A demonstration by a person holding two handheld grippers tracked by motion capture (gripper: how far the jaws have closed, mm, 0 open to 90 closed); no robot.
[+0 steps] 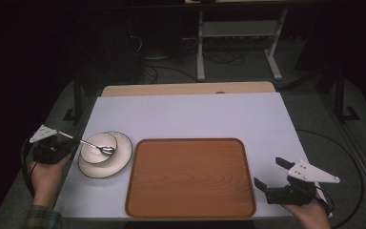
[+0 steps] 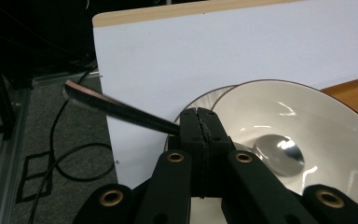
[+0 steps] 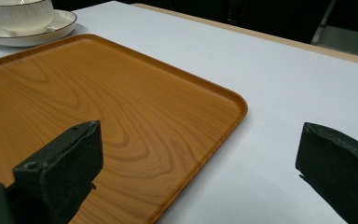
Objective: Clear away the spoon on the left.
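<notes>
Jaws of the left gripper (image 2: 200, 122) are pressed together on the handle of a metal spoon (image 2: 121, 112), pinching it about midway. In the left gripper view the handle's free end sticks out to the left past the closed jaws, over the bench's edge, while the spoon's rounded end lies down inside a white bowl (image 2: 317, 121) just beyond them. In the high view that gripper (image 1: 62, 143) sits at the left edge of the bench (image 1: 195, 114), held by the person's left hand (image 1: 45, 174), and the spoon (image 1: 95, 146) slants from it down into the bowl (image 1: 98, 146). The bowl stands on a white saucer (image 1: 119, 160) with a thin dark rim, and the saucer rests on the white bench top just beside the left edge of a wooden tray (image 1: 190, 179).

The right gripper (image 1: 269, 174) has its jaws spread wide with nothing between them. It is at the near right corner of the tray, and in the right gripper view one jaw hangs above the tray (image 3: 98, 102) and the other above the bare bench (image 3: 279, 93). Bowl (image 3: 18, 16) and saucer (image 3: 51, 28) show far off at that view's top left.
</notes>
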